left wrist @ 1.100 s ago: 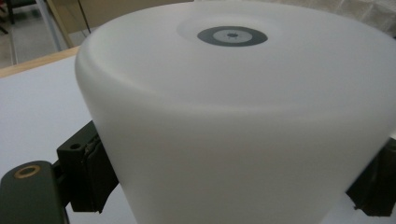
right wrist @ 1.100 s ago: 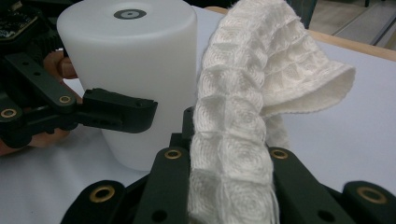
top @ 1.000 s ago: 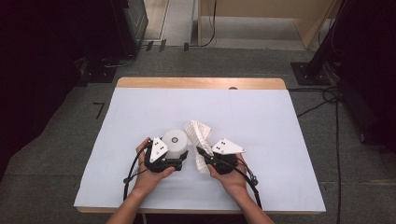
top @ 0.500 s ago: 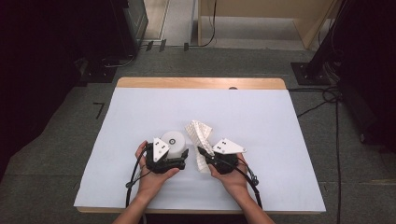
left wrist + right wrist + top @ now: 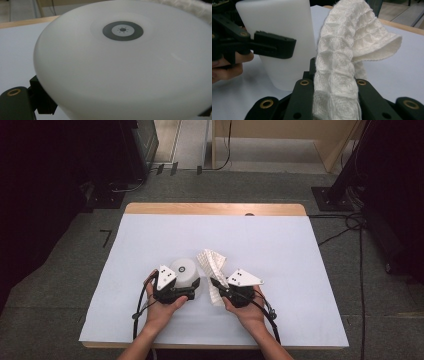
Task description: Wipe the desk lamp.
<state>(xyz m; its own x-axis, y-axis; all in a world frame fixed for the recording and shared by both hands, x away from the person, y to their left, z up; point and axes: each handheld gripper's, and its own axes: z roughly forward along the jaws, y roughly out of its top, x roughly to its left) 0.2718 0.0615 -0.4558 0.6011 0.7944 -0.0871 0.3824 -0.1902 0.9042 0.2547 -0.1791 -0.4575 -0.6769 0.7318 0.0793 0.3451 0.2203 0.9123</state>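
A white rounded lamp-like body (image 5: 182, 269) with a grey ring button (image 5: 122, 30) on top stands on the white table cover (image 5: 280, 245). My left gripper (image 5: 192, 284) holds it by its sides. Its jaws have just been closing with this body between them, and one black pad (image 5: 274, 45) presses on the wall of the white body (image 5: 284, 25). A white waffle-weave cloth (image 5: 211, 262) rises from my right gripper (image 5: 218, 289), which is shut on the lower part of the cloth (image 5: 339, 75). The cloth hangs right beside the white body.
The table's wooden far edge (image 5: 215, 209) shows beyond the cover. Dark furniture (image 5: 60, 180) stands at the left, and cables (image 5: 350, 225) lie on the floor at the right. The person's hands (image 5: 165, 312) come in from the near edge.
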